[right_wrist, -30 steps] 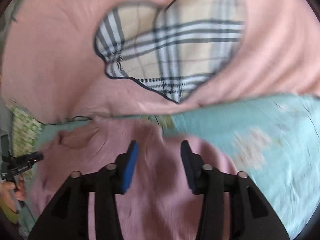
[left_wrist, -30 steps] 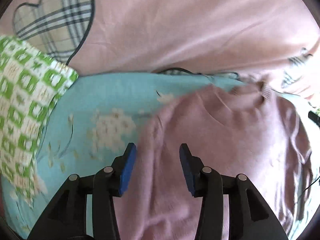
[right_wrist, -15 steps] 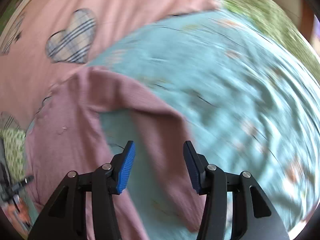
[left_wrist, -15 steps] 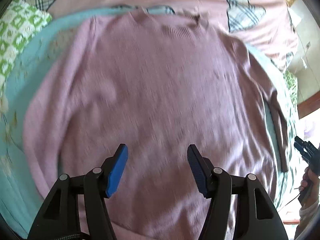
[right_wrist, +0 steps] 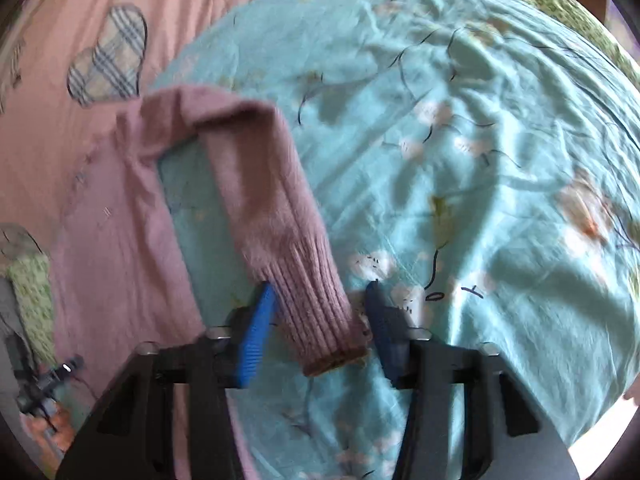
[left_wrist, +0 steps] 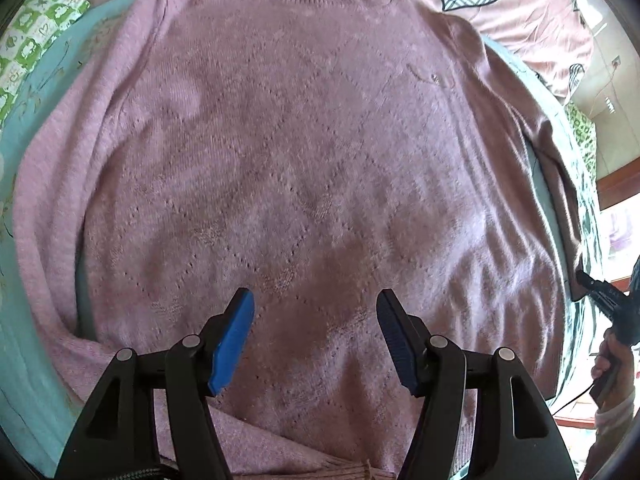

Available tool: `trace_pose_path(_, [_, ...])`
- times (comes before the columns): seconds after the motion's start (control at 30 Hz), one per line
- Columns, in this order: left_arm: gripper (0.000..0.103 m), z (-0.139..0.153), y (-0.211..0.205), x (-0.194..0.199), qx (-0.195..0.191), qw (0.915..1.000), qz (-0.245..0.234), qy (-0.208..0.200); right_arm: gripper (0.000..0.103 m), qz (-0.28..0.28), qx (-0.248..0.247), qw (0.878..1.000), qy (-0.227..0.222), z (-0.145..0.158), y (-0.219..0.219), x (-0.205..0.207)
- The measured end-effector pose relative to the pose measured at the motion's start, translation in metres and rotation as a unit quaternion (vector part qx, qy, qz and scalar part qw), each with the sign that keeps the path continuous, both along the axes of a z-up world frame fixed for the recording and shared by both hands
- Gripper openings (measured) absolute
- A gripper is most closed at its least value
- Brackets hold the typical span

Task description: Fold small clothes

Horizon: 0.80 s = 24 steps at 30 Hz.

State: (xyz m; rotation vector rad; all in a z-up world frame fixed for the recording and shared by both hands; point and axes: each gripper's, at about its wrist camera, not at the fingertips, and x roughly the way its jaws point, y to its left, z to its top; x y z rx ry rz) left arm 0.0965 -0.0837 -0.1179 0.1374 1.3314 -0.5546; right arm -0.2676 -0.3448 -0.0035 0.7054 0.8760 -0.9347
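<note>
On the bed's teal sheet [right_wrist: 460, 100], the pink sweater [left_wrist: 300, 152] lies flat, front up, its long axis running from the collar at the far end to the hem near the left claw [left_wrist: 316, 336], which hovers spread apart. The right claw [right_wrist: 318, 316], also apart, straddles the ribbed cuff [right_wrist: 320, 320], probably to fold that sleeve inward.

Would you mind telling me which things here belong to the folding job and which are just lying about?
Part of the job:
- pink sweater
- its sleeve cuff, between the open right gripper fingers
- left gripper, open above the sweater

Just lying about:
- teal floral sheet
- pink heart-patch blanket
- green patterned cloth
</note>
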Motion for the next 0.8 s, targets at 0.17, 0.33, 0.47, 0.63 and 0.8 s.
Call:
trace_pose_path(0.17, [0.064, -0.008, 0.012, -0.003, 0.006, 0.9999, 0.011, 0.009, 0.01, 0.011, -0.108, 0.994, 0.033, 0.042, 0.01, 0.018])
trace_pose_path(0.33, [0.064, -0.003, 0.031, -0.006, -0.007, 0.9996, 0.025, 0.012, 0.01, 0.045, -0.306, 0.949, 0.065, 0.115, 0.036, 0.083])
trace_pose_path(0.47, [0.064, 0.002, 0.048, -0.006, -0.021, 0.9987, 0.045, 0.012, 0.01, 0.141, -0.39, 0.91, 0.023, 0.151, 0.065, 0.164])
trace_pose_path(0.63, [0.064, 0.011, 0.071, -0.005, -0.037, 0.9967, 0.072, 0.013, 0.01, 0.347, -0.349, 0.87, -0.026, 0.132, 0.123, 0.273])
trace_pose_path(0.8, [0.065, 0.015, 0.084, 0.0, -0.042, 0.9952, 0.088, 0.009, 0.014, 0.491, -0.185, 0.85, -0.054, 0.066, 0.163, 0.355])
